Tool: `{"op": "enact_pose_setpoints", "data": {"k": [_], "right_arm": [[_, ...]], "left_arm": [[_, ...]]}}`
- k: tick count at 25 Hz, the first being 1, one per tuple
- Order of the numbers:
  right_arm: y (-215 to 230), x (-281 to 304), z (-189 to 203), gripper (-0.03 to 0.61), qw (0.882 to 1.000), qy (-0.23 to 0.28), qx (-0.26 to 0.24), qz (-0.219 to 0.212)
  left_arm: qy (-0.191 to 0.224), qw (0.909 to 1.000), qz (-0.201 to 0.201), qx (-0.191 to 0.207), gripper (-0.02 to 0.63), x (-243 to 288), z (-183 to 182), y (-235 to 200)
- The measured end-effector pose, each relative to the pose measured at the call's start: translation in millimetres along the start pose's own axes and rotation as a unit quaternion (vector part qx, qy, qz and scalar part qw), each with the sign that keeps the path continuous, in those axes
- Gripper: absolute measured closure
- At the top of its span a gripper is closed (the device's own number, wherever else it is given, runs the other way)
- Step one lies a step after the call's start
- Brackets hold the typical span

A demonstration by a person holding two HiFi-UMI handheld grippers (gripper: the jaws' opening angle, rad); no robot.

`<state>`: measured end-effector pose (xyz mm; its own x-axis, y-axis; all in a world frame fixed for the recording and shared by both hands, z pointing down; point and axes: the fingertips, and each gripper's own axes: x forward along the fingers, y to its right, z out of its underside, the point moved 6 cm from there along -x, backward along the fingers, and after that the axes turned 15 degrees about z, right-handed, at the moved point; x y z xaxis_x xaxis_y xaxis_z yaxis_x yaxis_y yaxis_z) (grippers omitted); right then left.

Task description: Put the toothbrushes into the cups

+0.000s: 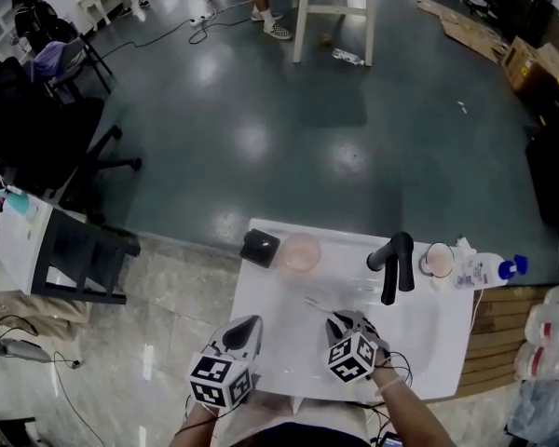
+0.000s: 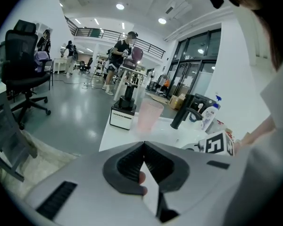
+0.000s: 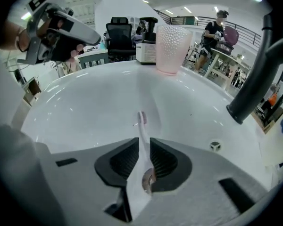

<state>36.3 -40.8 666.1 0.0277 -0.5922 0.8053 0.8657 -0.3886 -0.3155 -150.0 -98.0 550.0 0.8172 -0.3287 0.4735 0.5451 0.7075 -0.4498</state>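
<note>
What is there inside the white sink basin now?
Inside the white sink basin: a white toothbrush with pink bristles, clamped in the right tongs, and a small round metal fitting. The tongs cover the basin's near part.

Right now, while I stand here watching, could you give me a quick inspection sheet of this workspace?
Surface: white sink basin with a black tap.
Job's things: toothbrush over the basin; pink cup upright behind the basin, no brush seen in it; second cup right of the tap.
Clutter: black pump dispenser beside the pink cup; white bottle with blue pump at the far right.
Grippers: left tool shut, empty; right tool shut on the toothbrush handle.
Cables: loose cables on the floor, more at the left.
Surroundings: grey floor, black office chair, cardboard.
</note>
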Motion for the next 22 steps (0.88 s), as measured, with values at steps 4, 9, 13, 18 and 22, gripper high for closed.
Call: {"op": "enact_pose_setpoints", "data": {"k": [4, 9, 13, 18, 22], "right_arm": [[-1.7, 8.5, -3.0, 0.529, 1.000, -0.004, -0.010, 0.009], [-5.0, 18.9, -4.0, 0.529, 1.000, -0.009, -0.025, 0.016], [-6.5, 25.9, -3.3, 0.529, 0.999, -0.012, -0.034, 0.020], [-10.0, 33.2, -3.8, 0.529, 0.998, -0.021, -0.047, 0.028], [-10.1, 37.5, -4.4, 0.529, 0.998, -0.028, -0.052, 0.032]], "left_arm": [[-0.007, 1.0000, 0.001, 0.000, 0.608, -3.7, 2.4, -7.4], [-0.024, 0.9997, 0.007, 0.001, 0.609, -3.0, 10.9, -11.3], [-0.036, 0.9993, 0.010, -0.004, 0.607, -3.0, 16.6, -14.9], [-0.058, 0.9982, 0.015, -0.003, 0.609, -3.2, 22.4, -21.3], [-0.066, 0.9976, 0.020, -0.003, 0.609, -2.3, 23.4, -25.0]]}}
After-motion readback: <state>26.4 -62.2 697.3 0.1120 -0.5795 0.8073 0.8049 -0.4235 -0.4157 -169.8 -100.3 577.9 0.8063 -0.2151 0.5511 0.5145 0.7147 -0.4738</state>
